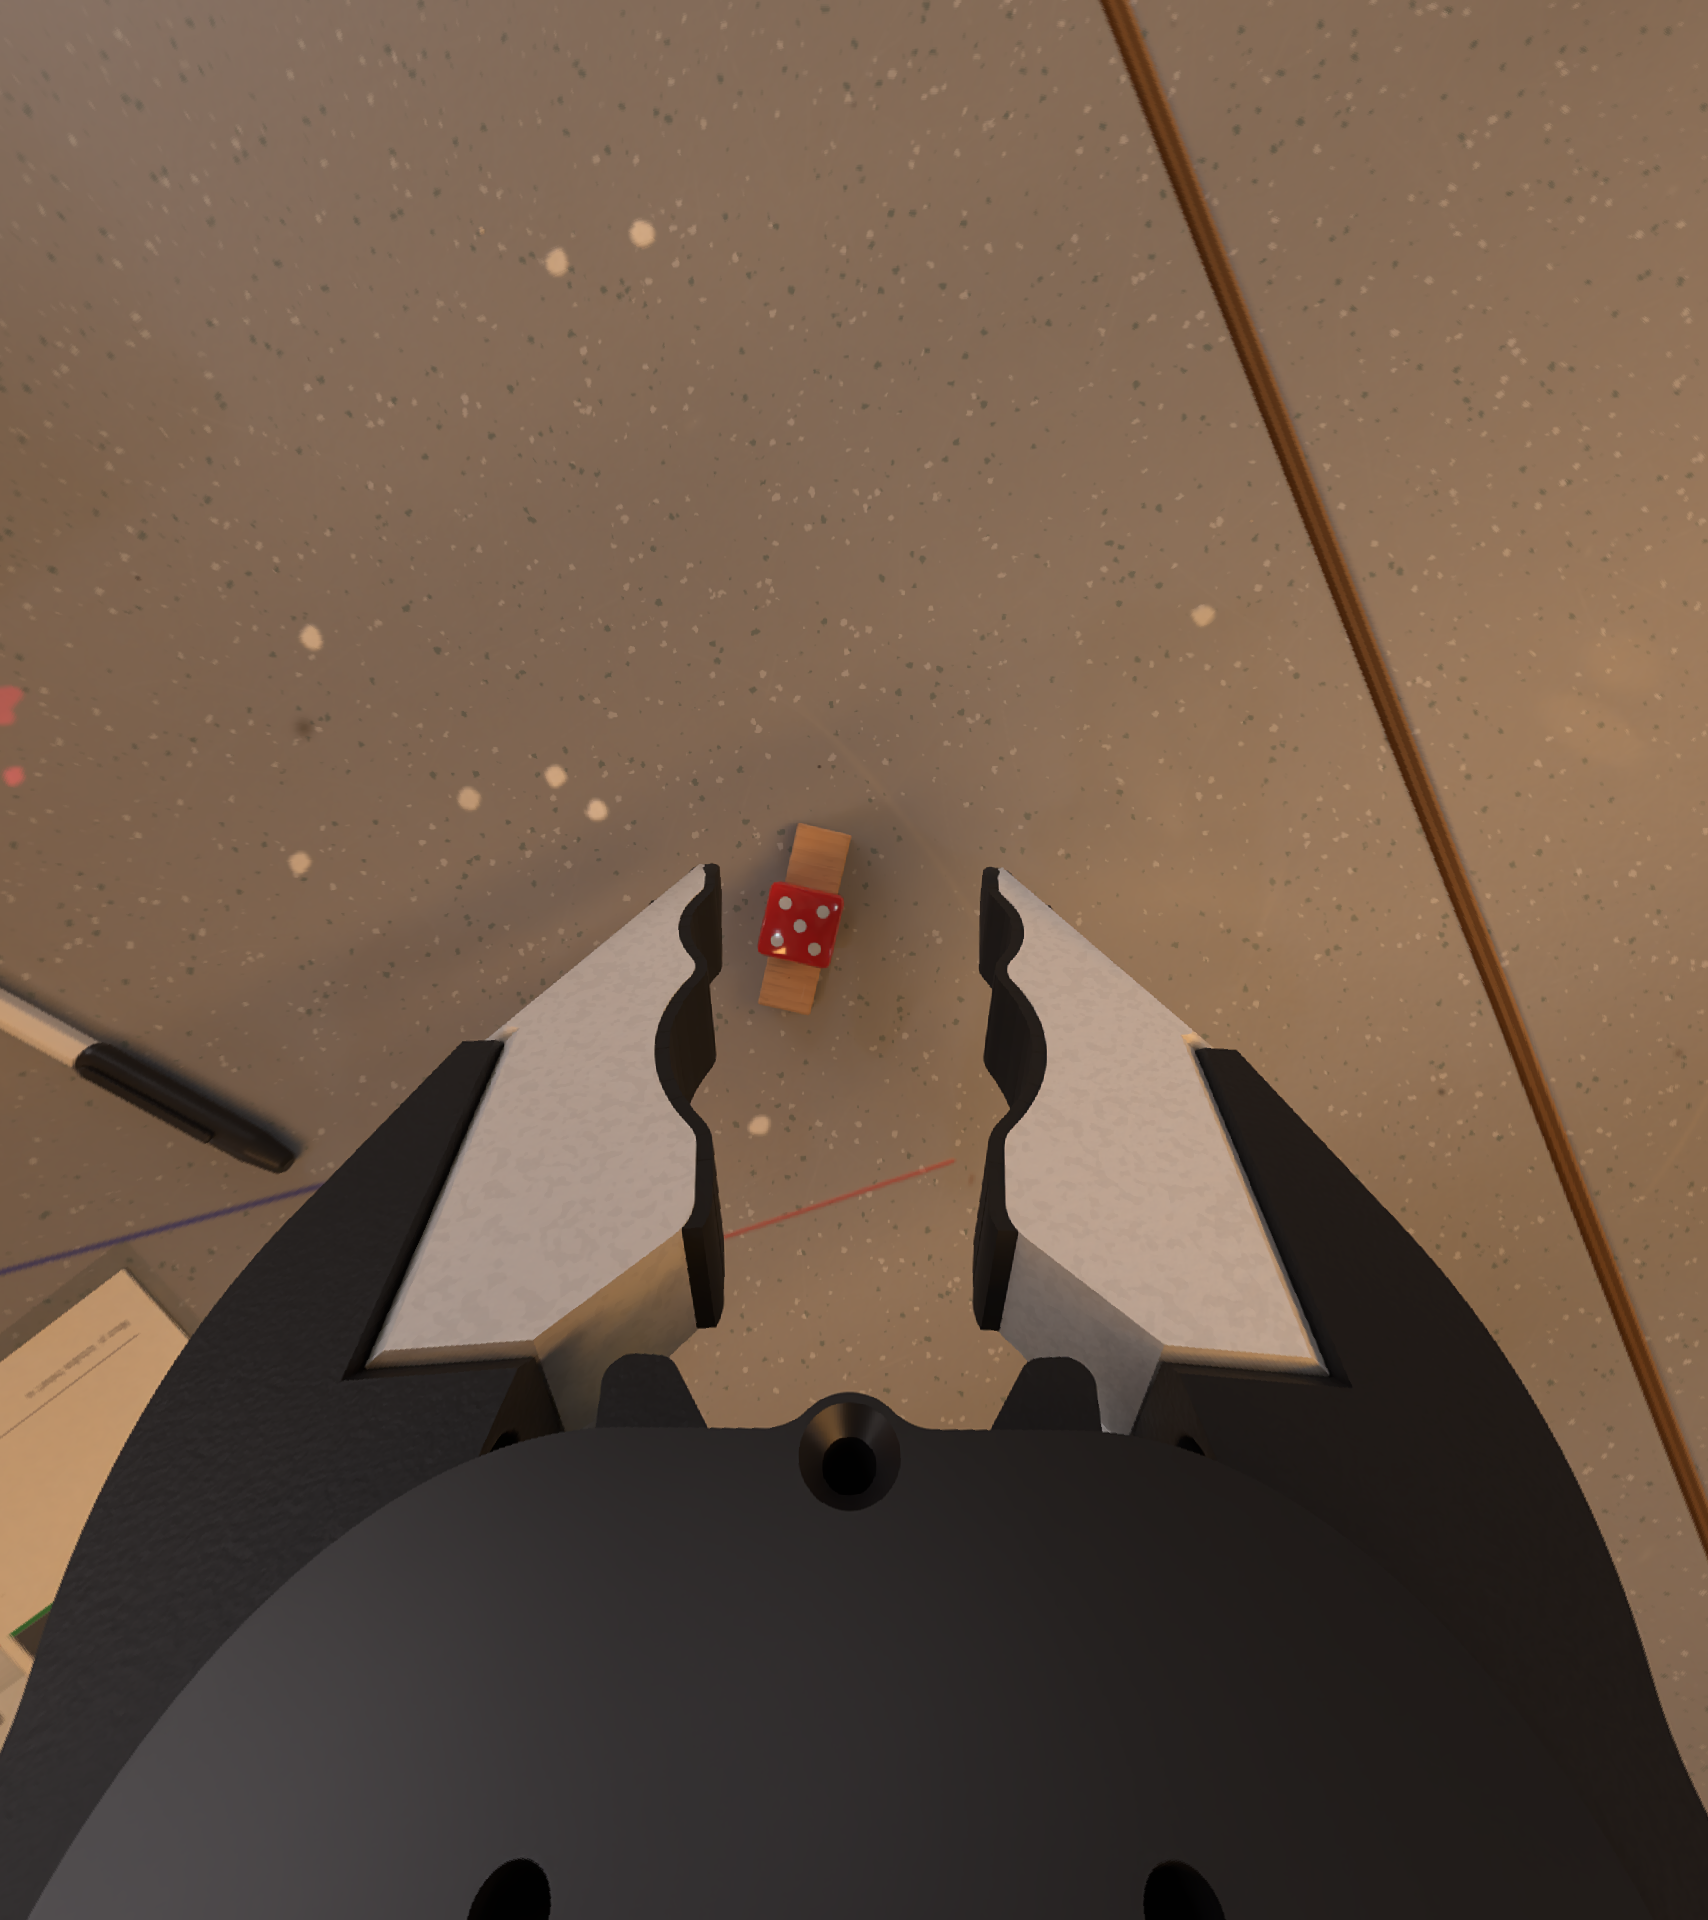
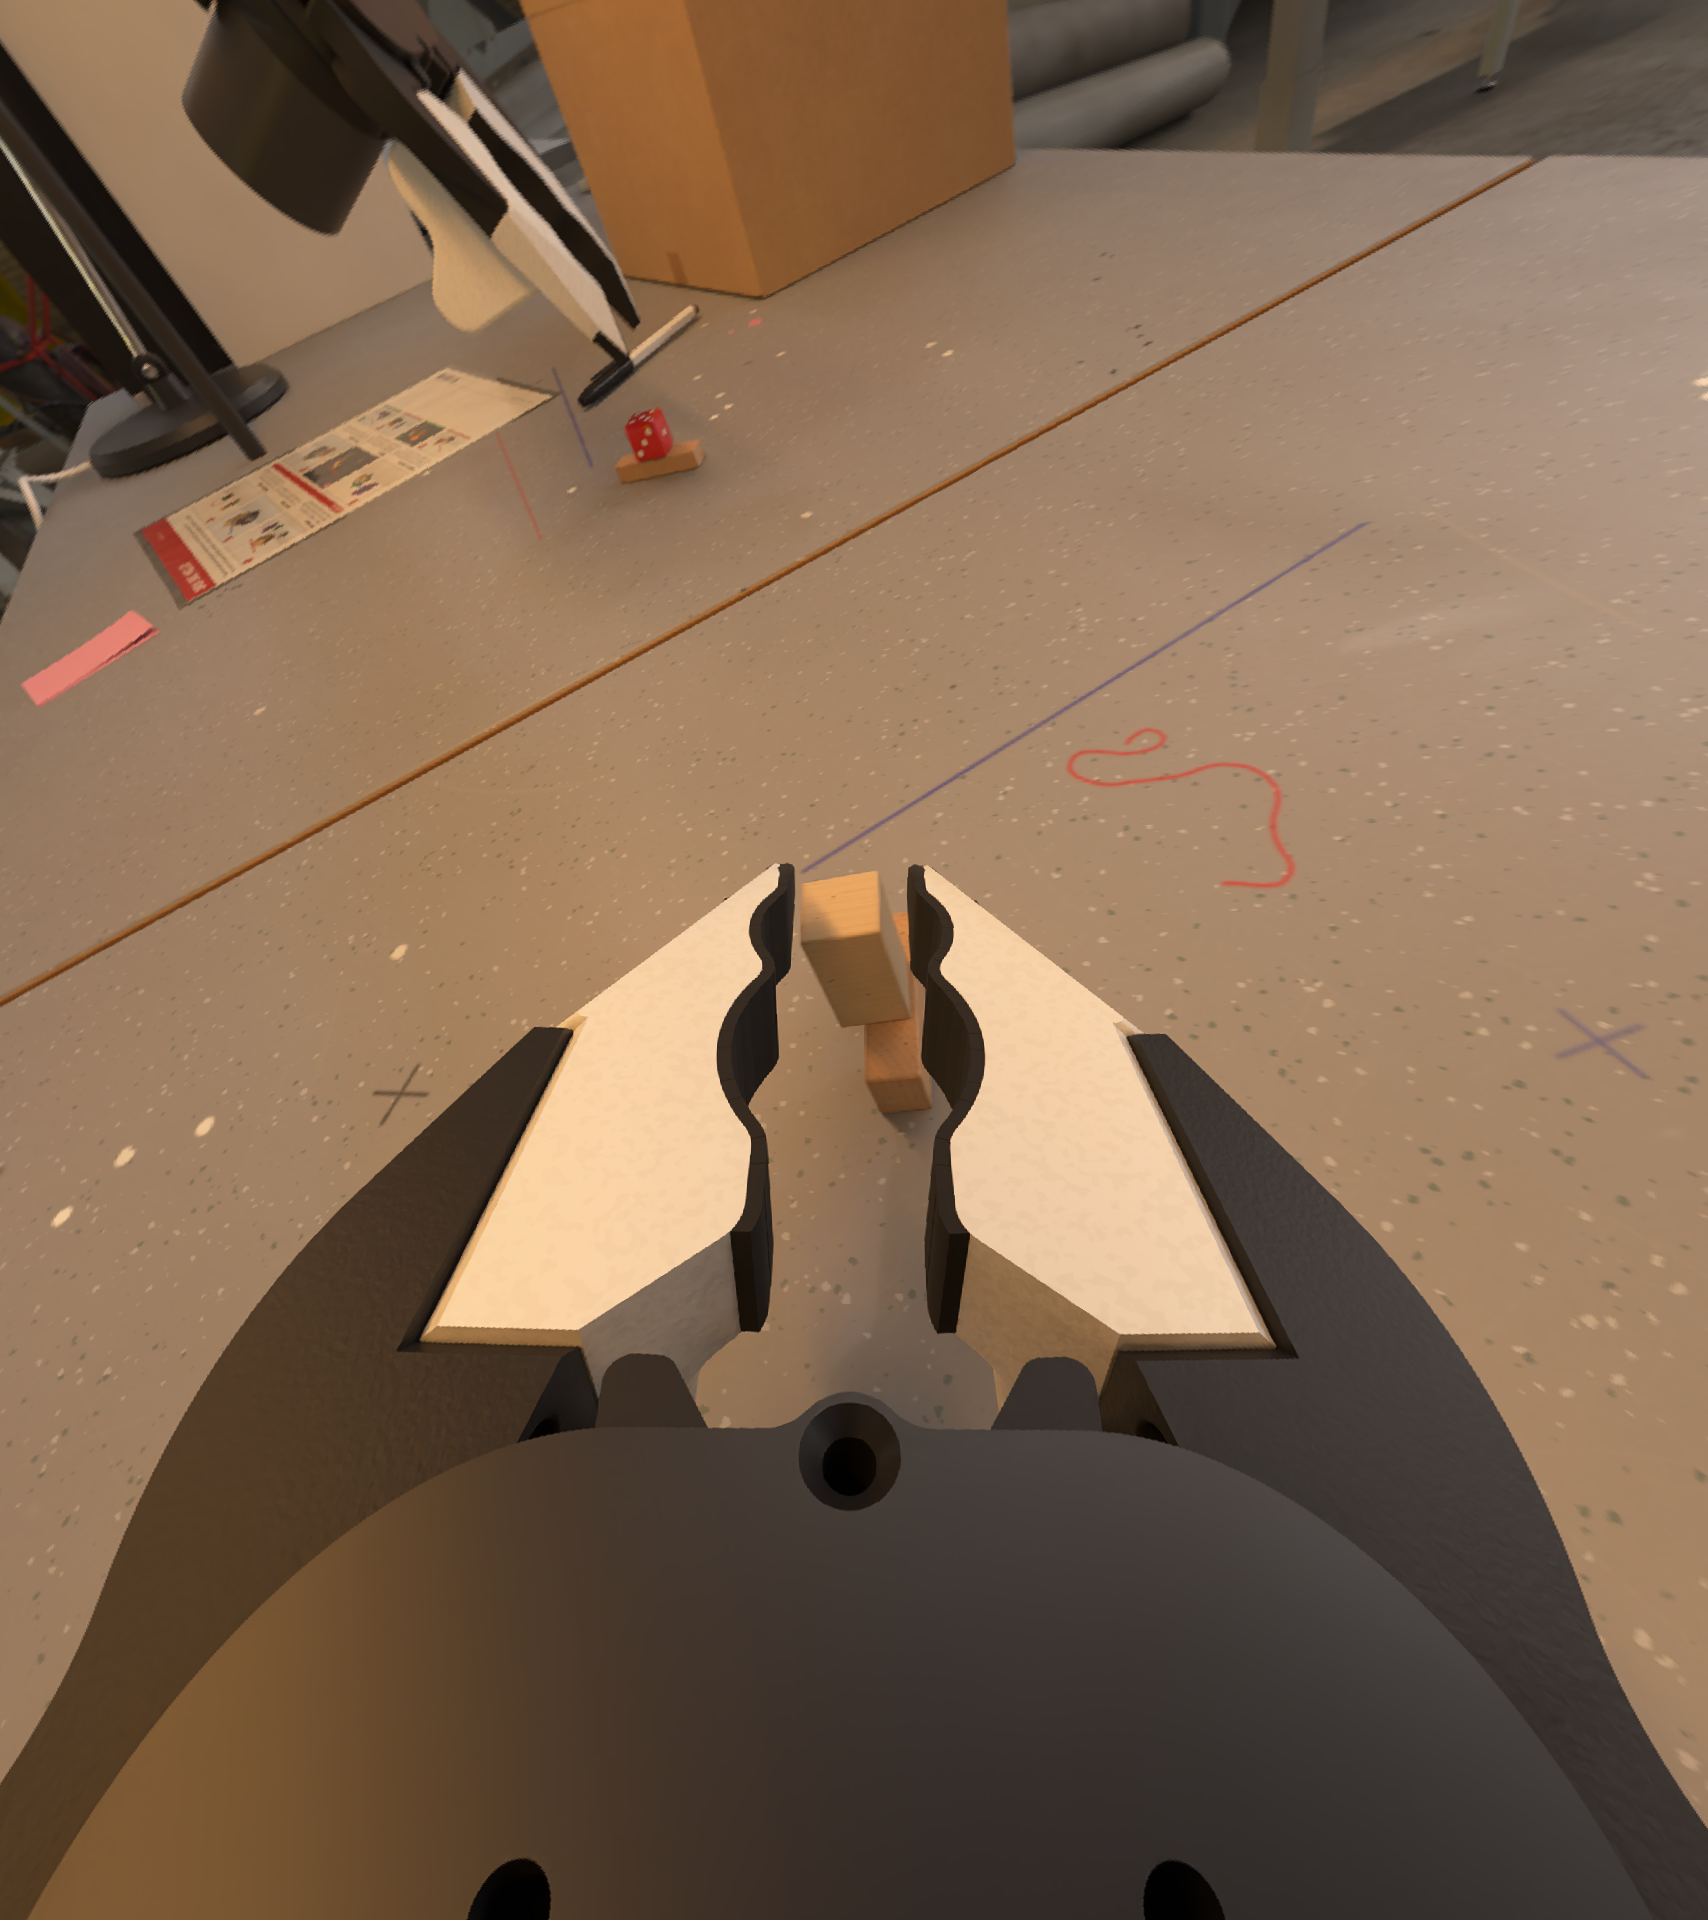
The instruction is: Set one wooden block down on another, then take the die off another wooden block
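A red die with white pips (image 1: 799, 925) is seen resting on a small pale wooden block (image 1: 805, 916) at frame centre, just beyond the spread, empty left gripper (image 1: 850, 904). In the right wrist view, a light rectangular wooden block (image 2: 855, 945) is seen tilted over a lower block (image 2: 897, 1070) between the tips of the slightly parted right gripper (image 2: 848, 904); contact cannot be told.

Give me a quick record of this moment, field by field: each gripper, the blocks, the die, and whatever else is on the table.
left gripper: open, above the die, holding nothing
right gripper: open, fingers either side of the upper block
upper block: tilted between the fingers, over the lower block; contact unclear
lower block: lying on the table
die: red, sitting on the third block
marker: lying left of the left gripper
printed sheet: flat near the lamp base
cardboard box: at the table's far side
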You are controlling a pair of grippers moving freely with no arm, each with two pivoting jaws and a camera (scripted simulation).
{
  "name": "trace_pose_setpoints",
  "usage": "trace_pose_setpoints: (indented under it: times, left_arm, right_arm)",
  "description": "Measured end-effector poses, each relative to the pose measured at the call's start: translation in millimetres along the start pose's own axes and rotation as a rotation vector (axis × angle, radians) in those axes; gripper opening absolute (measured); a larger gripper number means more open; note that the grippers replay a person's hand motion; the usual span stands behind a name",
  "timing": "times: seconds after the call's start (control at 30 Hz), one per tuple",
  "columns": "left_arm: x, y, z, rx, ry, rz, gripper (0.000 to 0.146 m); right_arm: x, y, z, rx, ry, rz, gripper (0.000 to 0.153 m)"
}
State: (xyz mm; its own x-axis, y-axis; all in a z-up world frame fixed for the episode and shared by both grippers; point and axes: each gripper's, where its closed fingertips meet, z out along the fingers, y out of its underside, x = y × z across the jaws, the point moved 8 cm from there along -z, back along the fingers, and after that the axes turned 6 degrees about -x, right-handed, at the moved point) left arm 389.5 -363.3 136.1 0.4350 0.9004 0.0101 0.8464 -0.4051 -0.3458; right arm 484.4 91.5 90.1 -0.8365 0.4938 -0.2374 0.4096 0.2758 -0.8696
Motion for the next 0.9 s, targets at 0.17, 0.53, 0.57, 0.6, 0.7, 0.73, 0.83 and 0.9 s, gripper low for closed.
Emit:
trace_pose_setpoints:
  times: [0.17,0.53,0.57,0.6,0.7,0.73,0.83,0.9]
  left_arm:
    - [-2.9,0.4,5.4,-0.023,0.005,-0.003,0.051]
    - [-0.1,6.6,9.3,-0.27,0.065,0.124,0.048]
    - [-1.8,6.5,13.1,-0.29,0.065,0.132,0.048]
    - [-5.0,6.2,16.5,-0.306,0.037,0.141,0.047]
    - [-14.0,6.9,26.3,-0.367,-0.053,0.161,0.046]
    - [-15.8,7.8,29.9,-0.388,-0.049,0.167,0.045]
    - [-17.8,8.1,37.9,-0.453,-0.06,0.188,0.042]
    - [-15.5,5.5,39.6,-0.437,-0.061,0.214,0.036]
  right_arm:
    - [7.1,-5.7,-12.1,0.059,0.012,0.035,0.022]
    - [0.4,-8.3,-15.2,0.071,-0.013,0.025,0.022]
    - [-0.5,-8.1,-14.7,0.066,-0.01,0.018,0.022]
    - [-1.3,-8.1,-14.6,0.065,-0.007,0.012,0.022]
    - [-3.5,-9.1,-15.2,0.068,-0.002,-0.003,0.022]
    - [-4.0,-9.6,-15.6,0.07,-0.002,-0.006,0.022]
    - [-4.6,-10.8,-17.2,0.078,-0.007,-0.005,0.022]
    - [-4.8,-11.5,-18.2,0.084,-0.013,0.0,0.022]
